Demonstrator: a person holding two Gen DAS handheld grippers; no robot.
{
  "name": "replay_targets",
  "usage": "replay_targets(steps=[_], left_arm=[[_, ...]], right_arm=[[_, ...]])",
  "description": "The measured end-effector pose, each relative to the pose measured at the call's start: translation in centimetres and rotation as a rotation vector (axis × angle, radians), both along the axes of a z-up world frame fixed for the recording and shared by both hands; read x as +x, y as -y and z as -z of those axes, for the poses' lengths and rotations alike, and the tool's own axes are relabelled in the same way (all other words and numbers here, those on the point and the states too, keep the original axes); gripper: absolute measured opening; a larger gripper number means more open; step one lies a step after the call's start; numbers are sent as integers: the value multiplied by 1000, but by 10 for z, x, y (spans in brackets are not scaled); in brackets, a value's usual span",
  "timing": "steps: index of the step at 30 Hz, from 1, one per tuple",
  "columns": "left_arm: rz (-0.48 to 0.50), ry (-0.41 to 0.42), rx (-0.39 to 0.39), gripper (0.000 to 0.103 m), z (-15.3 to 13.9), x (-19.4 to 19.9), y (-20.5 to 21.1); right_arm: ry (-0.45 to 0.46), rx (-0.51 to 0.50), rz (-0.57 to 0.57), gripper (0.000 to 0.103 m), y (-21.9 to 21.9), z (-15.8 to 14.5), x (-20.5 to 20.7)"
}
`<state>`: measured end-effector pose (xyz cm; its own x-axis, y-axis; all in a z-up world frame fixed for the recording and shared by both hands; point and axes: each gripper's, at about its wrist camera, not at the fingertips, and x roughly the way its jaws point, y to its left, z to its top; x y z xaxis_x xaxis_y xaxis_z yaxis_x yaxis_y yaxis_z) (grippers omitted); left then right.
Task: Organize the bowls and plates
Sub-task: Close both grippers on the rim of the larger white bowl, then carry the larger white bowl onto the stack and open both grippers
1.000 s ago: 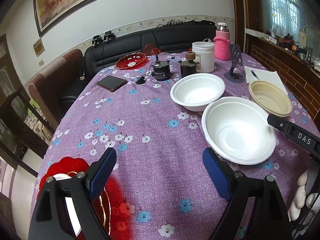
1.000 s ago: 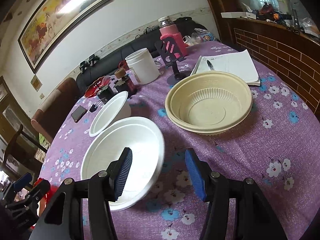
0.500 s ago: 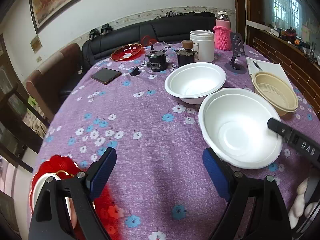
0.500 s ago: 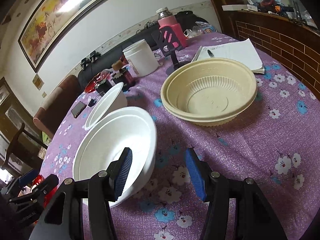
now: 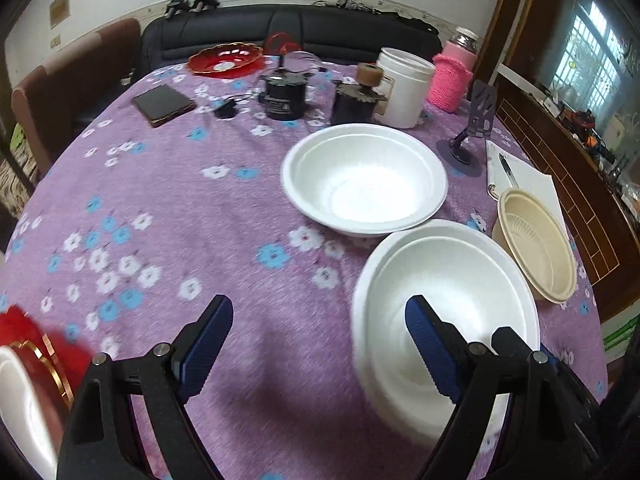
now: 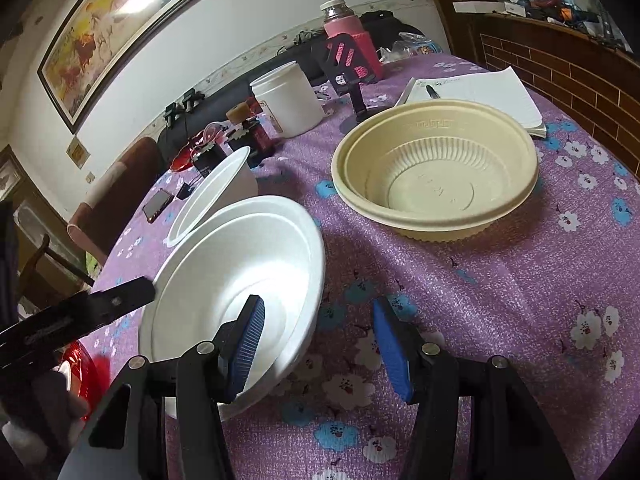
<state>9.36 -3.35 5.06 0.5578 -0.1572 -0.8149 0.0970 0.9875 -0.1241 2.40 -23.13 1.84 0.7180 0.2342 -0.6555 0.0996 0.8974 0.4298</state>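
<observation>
A large white foam bowl (image 5: 448, 304) (image 6: 240, 264) sits near the table's front edge. My right gripper (image 6: 318, 346) is open, its left pad inside the bowl and its right pad outside, straddling the near rim. My left gripper (image 5: 320, 348) is open and empty, its right finger over the same bowl's left rim. A second white bowl (image 5: 364, 178) (image 6: 216, 192) stands behind it. A beige plastic bowl (image 5: 536, 246) (image 6: 436, 168) stands to the right. A red plate (image 5: 24, 360) holding a white dish lies at the lower left.
On the purple floral tablecloth (image 5: 160, 208) at the back stand another red plate (image 5: 226, 58), a phone (image 5: 162, 104), two dark jars (image 5: 284, 94), a white tub (image 5: 404, 86), a pink-sleeved flask (image 5: 454, 72), a phone stand (image 5: 472, 128) and a notebook with pen (image 6: 480, 88).
My left gripper has swung right, toward the near white bowl, and the red plate has slid to the frame's left edge. My right gripper has moved forward so its jaws straddle the bowl's rim.
</observation>
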Motion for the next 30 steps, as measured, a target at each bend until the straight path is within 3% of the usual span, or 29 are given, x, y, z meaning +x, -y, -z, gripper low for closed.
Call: replay_targets(steps=[7,8,9,10,11,12,13,15,22,30], left_arm=[[22,-14,11,86,13,15,16],[26,-14,12,79,14,15,17],[38,-12,21,61,15,15,19],[52,-15,35,51,16,15,22],[65,-22,43,32,18,14,24],[91,-34,37,20,21,14,27],[105,-42,33,18,23,13,29],[109,-19,52,18,20,7,30],[91,30,62,17,4,-11,19],[35,44,40,17,-6,-39,-13]], right_arm=[[-6,31,18,59,6,4,3],[-6,33,14,58,6,5,3],[-6,32,10,56,5,5,3],[-5,27,4,54,4,5,4],[-4,24,-8,51,1,4,4],[-1,22,-18,48,-1,4,4],[2,19,-27,44,-3,3,4],[10,9,-59,26,-10,3,4],[60,-107,-102,20,-32,-6,-4],[102,-96,-205,20,-52,-13,-15]])
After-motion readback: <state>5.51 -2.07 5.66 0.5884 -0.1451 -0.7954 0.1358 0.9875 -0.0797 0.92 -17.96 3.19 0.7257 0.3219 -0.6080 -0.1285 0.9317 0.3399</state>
